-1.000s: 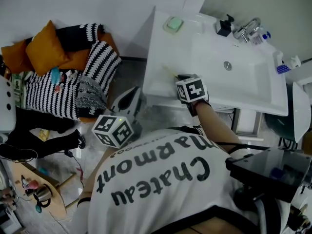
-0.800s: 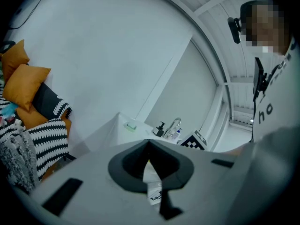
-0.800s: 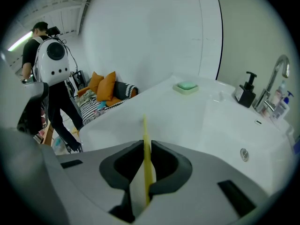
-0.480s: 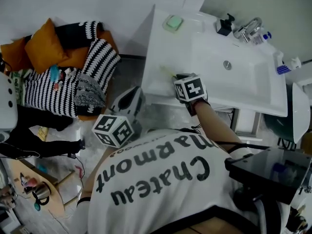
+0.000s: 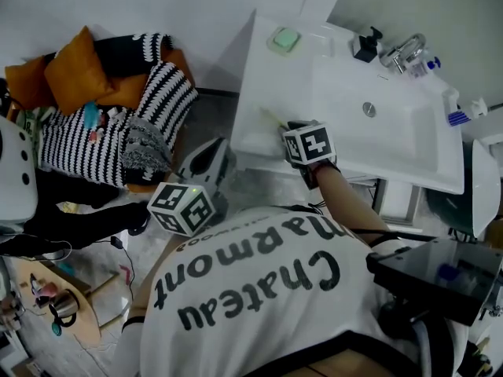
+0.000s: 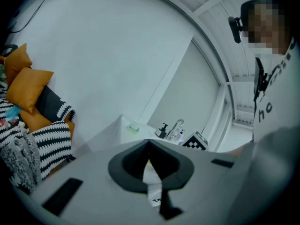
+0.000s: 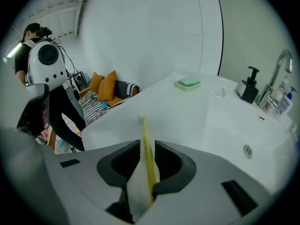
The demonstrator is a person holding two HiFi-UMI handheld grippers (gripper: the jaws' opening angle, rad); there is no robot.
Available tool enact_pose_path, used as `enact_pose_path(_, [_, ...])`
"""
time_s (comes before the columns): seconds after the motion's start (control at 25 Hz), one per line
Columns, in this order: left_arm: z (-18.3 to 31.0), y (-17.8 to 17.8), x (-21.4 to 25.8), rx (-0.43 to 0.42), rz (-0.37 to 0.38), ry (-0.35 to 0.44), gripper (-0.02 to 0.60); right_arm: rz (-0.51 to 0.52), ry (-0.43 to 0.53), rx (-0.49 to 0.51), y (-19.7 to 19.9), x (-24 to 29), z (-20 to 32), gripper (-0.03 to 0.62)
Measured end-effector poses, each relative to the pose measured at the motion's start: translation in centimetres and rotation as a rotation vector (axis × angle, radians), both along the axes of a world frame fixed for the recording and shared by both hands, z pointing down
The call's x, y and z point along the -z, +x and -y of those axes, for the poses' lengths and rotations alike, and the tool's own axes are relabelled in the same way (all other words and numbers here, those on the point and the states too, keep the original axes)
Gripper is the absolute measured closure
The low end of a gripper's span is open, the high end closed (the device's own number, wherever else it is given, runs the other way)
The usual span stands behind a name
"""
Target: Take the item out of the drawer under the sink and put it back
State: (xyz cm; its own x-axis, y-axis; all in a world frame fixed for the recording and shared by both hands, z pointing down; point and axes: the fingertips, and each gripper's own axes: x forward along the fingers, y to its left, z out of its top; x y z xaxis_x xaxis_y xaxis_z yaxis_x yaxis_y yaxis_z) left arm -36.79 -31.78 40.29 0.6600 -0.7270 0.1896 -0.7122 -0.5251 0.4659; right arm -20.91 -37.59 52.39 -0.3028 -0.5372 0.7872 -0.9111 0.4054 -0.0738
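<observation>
Right tool (image 7: 147, 146) jaws are opening around a yellow stick (image 7: 144, 129) (near end hidden).

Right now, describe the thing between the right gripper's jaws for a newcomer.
Find the white sink counter; at its near-left corner the right gripper is opening its jaws. Between them lies a thin yellow stick, the only long, slender yellow item there.

To me the sink (image 5: 393, 144) looks like smooth, glossy white ceramic, and its faucet (image 5: 405, 51) is shiny metal. The orange cushions (image 5: 75, 73) are matt cloth. My shirt (image 5: 259, 289) is soft cloth too.
</observation>
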Motion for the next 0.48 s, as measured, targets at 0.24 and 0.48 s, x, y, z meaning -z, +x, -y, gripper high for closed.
enact_pose_path(0.24, [0.15,-0.08,0.04,-0.003,0.001,0.001,0.574,0.015,-0.001,-0.011,-0.02,0.05,0.06,0.487])
enact_pose_path(0.48, [0.09,-0.10,-0.04,-0.008,0.000,0.003,0.574,0.015,0.002,-0.017,-0.06,0.06,-0.02,0.487])
